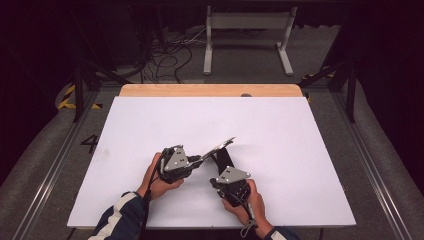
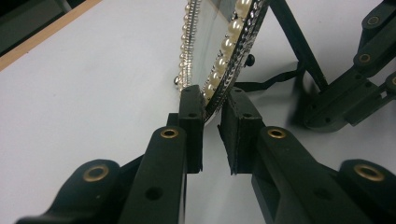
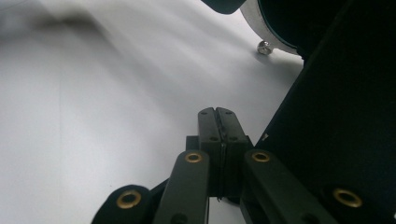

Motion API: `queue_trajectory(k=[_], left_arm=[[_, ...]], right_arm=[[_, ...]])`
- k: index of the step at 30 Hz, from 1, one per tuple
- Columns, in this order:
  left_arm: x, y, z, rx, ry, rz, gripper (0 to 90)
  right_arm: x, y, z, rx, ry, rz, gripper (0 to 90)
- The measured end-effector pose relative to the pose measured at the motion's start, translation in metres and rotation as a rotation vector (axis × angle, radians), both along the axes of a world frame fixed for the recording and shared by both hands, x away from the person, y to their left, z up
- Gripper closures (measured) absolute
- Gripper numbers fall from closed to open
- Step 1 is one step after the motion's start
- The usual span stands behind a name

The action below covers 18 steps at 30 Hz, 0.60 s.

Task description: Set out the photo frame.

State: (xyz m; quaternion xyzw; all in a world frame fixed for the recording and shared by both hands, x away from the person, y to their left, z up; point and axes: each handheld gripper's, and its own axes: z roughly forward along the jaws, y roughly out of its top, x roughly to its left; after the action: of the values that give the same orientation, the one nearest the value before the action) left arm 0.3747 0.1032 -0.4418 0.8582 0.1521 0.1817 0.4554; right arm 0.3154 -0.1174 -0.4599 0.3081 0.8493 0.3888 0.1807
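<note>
High view: one pearl-trimmed picture frame is held tilted above the white table, with two grippers by it, the left gripper at its near edge and the right gripper just beside its black stand. Left gripper view: two narrow-set jaws clamp the frame's rim, edged by two rows of pearls. Right gripper view: two jaws pressed together on nothing, beside one black back panel.

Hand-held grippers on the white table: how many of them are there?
2. The left hand-held gripper is clamped on the edge of the pearl-trimmed frame. The right hand-held gripper, jaws shut with nothing between them, sits beside the frame's black stand.
</note>
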Motion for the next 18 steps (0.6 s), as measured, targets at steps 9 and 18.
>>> queue_trajectory(k=[9,18], left_arm=[[0.003,-0.003,-0.005,0.018,0.013,-0.008,73.3],[0.004,-0.012,-0.006,0.015,-0.011,-0.027,70.0]], right_arm=[[0.002,-0.007,0.000,0.014,0.007,0.003,90.0],[0.003,-0.015,-0.001,0.031,0.020,-0.018,90.0]])
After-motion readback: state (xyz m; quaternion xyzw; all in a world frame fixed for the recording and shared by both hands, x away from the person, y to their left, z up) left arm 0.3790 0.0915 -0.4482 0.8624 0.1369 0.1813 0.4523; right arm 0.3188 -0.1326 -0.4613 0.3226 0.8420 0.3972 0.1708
